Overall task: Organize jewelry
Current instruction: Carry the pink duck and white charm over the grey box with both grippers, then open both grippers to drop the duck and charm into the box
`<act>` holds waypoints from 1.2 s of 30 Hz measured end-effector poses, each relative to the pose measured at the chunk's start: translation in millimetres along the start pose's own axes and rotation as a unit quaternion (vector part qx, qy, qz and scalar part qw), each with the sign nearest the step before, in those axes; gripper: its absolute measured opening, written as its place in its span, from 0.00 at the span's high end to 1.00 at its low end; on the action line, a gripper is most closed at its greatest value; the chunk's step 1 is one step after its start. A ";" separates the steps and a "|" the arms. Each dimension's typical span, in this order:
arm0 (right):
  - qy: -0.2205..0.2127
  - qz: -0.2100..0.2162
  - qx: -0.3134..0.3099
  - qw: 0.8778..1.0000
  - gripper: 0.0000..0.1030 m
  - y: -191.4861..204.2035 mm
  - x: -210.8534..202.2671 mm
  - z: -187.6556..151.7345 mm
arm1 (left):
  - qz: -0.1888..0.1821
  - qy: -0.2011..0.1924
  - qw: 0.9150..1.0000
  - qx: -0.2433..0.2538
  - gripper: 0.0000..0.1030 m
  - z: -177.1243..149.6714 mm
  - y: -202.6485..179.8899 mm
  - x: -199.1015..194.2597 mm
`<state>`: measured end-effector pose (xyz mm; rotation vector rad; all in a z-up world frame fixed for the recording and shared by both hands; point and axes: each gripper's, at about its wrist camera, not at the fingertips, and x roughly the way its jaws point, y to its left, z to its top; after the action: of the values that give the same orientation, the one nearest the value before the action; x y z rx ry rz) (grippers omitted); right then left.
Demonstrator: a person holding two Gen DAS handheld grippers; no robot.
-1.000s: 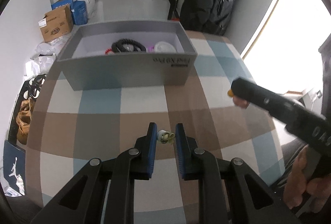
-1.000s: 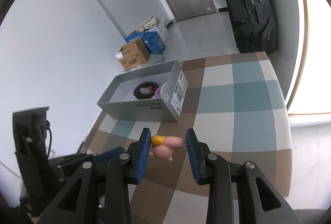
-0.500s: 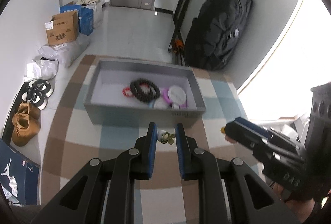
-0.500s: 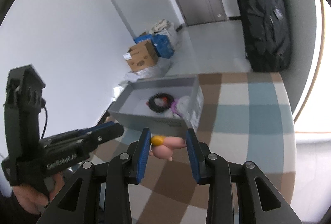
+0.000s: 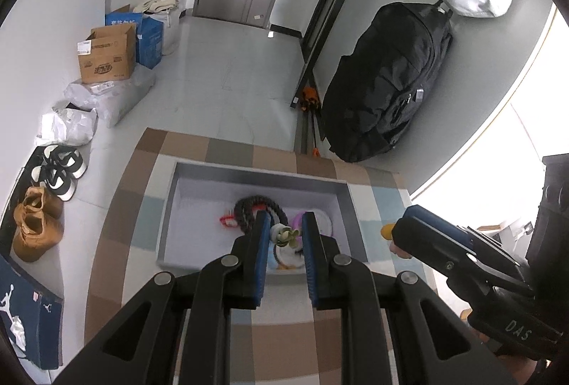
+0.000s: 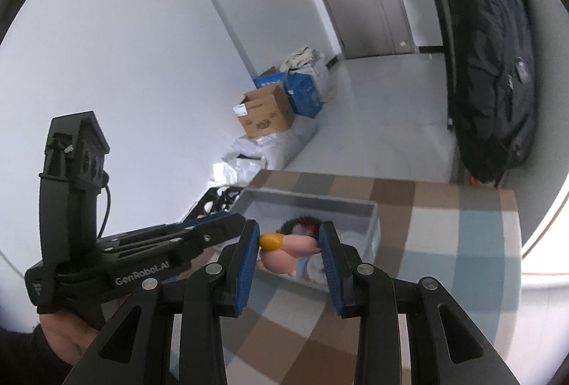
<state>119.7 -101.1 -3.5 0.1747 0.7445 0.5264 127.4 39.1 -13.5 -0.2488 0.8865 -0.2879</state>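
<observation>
Left gripper (image 5: 284, 235) pinches a small green-white trinket (image 5: 282, 235) right above the grey box (image 5: 170, 203); your right gripper (image 6: 290, 248), clamping a pink-yellow charm (image 6: 284, 251), sits just right of it.

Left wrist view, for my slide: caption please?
Left gripper holds a small pale ornament above the grey box.

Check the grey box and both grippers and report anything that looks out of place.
Nothing stands out. The grey box sits flat on the checked cloth, jewelry inside. The left gripper holds a small charm above it; the right gripper holds a pink piece.
</observation>
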 end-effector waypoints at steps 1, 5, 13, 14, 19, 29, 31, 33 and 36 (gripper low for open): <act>0.000 0.001 -0.001 1.000 0.68 -1.1 2.7 2.2 | -0.002 0.000 1.000 -0.001 0.87 2.4 1.3 2.2; 0.002 0.005 0.002 1.000 0.68 -6.5 17.5 10.0 | -0.006 0.002 1.000 -0.002 0.87 10.8 5.8 12.4; 0.019 0.008 0.011 1.000 0.68 -19.4 42.4 12.1 | -0.014 0.021 0.999 -0.019 0.87 17.5 17.4 35.8; 0.023 0.007 0.012 1.000 0.68 -20.6 45.7 11.9 | -0.016 0.024 0.999 -0.021 0.87 17.8 18.4 38.0; 0.038 0.021 0.026 0.999 0.68 -29.6 57.3 8.0 | -0.021 0.037 0.999 -0.023 0.87 18.8 20.6 48.0; 0.021 0.029 0.055 0.998 0.44 -44.8 50.6 12.7 | -0.036 0.036 0.998 -0.036 0.66 21.9 23.1 48.3; 0.003 0.030 0.054 0.998 0.39 -44.5 42.8 14.4 | -0.038 0.020 0.998 -0.042 0.48 21.4 24.0 42.1; -0.004 0.027 0.054 0.998 0.39 -42.6 38.9 15.6 | -0.039 0.005 0.999 -0.038 0.48 21.6 22.9 35.2; -0.009 0.016 0.055 0.998 0.32 -42.4 34.7 14.3 | -0.031 0.000 0.999 -0.029 0.47 21.1 19.1 32.8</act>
<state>167.5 -119.1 -28.0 0.2933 0.7542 0.5150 166.4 47.5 -30.7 -0.3310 0.8899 -0.3198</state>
